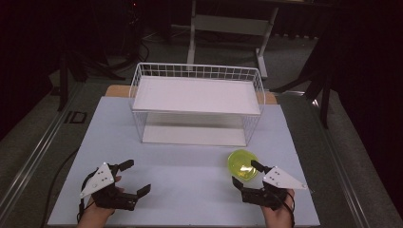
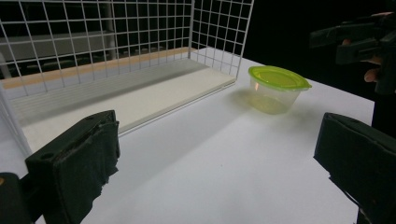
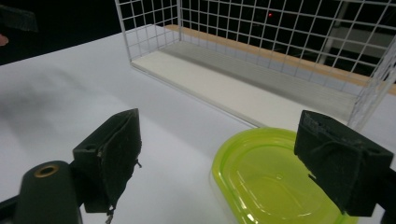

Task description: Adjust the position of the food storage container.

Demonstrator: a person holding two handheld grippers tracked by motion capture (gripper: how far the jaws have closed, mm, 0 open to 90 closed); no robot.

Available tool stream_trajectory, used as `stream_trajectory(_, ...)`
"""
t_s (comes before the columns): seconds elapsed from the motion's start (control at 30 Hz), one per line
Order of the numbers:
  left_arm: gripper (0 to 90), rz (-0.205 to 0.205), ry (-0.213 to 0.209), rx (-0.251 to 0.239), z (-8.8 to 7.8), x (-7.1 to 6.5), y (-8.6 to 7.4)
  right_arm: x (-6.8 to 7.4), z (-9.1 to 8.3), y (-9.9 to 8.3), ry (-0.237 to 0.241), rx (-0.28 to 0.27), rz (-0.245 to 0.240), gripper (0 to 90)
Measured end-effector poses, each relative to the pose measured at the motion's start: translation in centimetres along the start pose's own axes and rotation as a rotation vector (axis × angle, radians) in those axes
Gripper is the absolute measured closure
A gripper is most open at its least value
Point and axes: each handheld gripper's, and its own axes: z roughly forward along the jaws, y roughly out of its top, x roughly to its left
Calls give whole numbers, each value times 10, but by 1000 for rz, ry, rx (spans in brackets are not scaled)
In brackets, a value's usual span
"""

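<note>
Two claws are resting wide apart, gripping nothing: the left claw [image 1: 134,176] at seven o'clock on the counter [image 1: 190,180], the right claw [image 1: 246,173] just beside the green-lidded tub [image 1: 240,162] at five o'clock.

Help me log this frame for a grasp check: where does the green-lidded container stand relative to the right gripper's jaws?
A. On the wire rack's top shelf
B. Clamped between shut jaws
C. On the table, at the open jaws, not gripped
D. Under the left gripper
C: the container stands on the table, and the right gripper has its jaws wide apart, no pad pressing on it.
</note>
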Motion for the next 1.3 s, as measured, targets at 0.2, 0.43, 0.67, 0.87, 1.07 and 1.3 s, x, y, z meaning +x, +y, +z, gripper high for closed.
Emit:
stream_trajectory(0.2,10,-14,1,-2,0,1,-1,2,-4,4,9,-44,-43,149)
stream_trajectory(0.43,9,-15,0,-5,1,0,-1,3,-5,6,8,-61,-55,149)
stream_trajectory(0.67,10,-15,7,-8,1,0,-1,0,-6,17,11,-90,8,124)
stream_trajectory(0.87,10,4,8,1,2,-1,-1,-9,0,21,-2,-61,54,113)
stream_trajectory(1.07,10,-7,-3,-1,4,-1,-2,-31,8,19,-72,-9,81,168)
stream_trajectory(1.3,10,-19,-6,0,4,-1,-3,-51,9,15,-147,27,77,265)
